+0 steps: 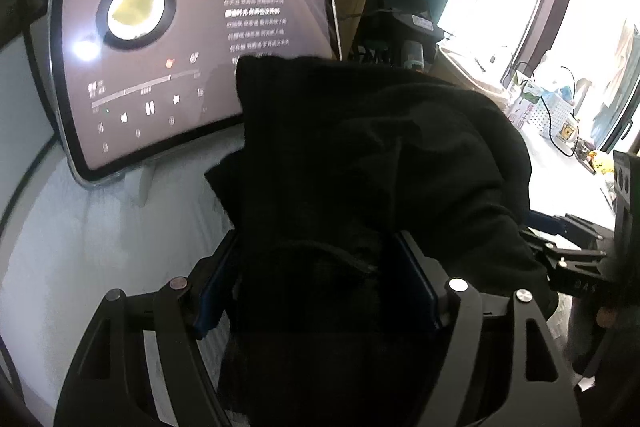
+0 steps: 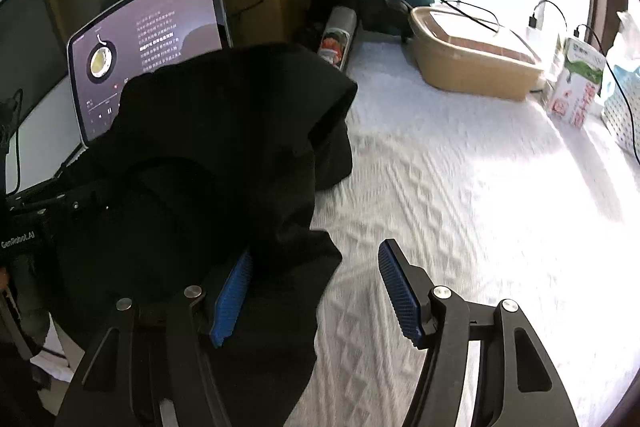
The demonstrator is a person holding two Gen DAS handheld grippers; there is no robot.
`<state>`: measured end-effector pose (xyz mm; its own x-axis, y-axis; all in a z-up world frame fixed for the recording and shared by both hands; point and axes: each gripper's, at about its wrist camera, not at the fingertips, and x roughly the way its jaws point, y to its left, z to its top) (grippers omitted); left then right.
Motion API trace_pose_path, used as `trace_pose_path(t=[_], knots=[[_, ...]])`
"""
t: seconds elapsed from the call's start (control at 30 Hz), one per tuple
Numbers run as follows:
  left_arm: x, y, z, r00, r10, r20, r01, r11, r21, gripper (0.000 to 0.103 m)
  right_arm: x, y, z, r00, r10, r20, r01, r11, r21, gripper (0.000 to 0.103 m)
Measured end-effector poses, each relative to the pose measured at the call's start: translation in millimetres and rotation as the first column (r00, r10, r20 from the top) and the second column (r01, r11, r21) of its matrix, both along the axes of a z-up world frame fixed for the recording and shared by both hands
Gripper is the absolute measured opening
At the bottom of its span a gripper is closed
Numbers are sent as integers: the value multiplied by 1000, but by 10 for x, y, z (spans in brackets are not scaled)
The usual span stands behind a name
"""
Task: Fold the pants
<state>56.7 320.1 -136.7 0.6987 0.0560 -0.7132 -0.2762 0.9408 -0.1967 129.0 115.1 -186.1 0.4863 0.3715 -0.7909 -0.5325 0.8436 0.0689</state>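
Black pants (image 1: pixel 360 187) fill the gap of the left gripper (image 1: pixel 320 291), whose 2 blue pads pinch a bunched mass of the cloth. Over in the right wrist view, the right gripper (image 2: pixel 320 291) stands wide, gripping nothing, its left pad against the pants at 9 o'clock, the other over the white textured cover (image 2: pixel 460 187). Toward 11 o'clock a lit tablet (image 2: pixel 152 47) stands behind the pants; at 1 o'clock sits a tan lidded container (image 2: pixel 468 63).
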Motion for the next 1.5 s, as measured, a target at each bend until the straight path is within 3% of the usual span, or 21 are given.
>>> trace_pose_path(t=[0.13,0.3,0.6,0.73,1.03,1.23,1.5], knots=[[-78,1,9,1000,4,6,-4,1000,-16,76,-110,-61,2,1000,-13,-1,13,1000,1,65],[-238,-215,231,999,16,28,-18,997,71,76,-263,-159,162,999,-27,34,26,1000,14,66],[-615,-606,588,993,14,118,-29,992,126,76,-559,-319,408,996,-40,83,39,999,7,66],[-706,-738,661,992,2,128,-23,987,161,76,-713,-475,567,991,-64,114,62,998,20,74],[-889,-1067,842,983,-47,177,20,989,149,76,-1011,-764,877,977,-106,183,102,994,30,78],[-901,-1335,926,976,-81,203,49,986,159,88,-1194,-975,1081,964,-141,226,133,990,47,80],[-980,-1616,1152,952,-101,288,48,982,183,93,-1458,-1331,1393,929,-218,301,205,976,74,85]])
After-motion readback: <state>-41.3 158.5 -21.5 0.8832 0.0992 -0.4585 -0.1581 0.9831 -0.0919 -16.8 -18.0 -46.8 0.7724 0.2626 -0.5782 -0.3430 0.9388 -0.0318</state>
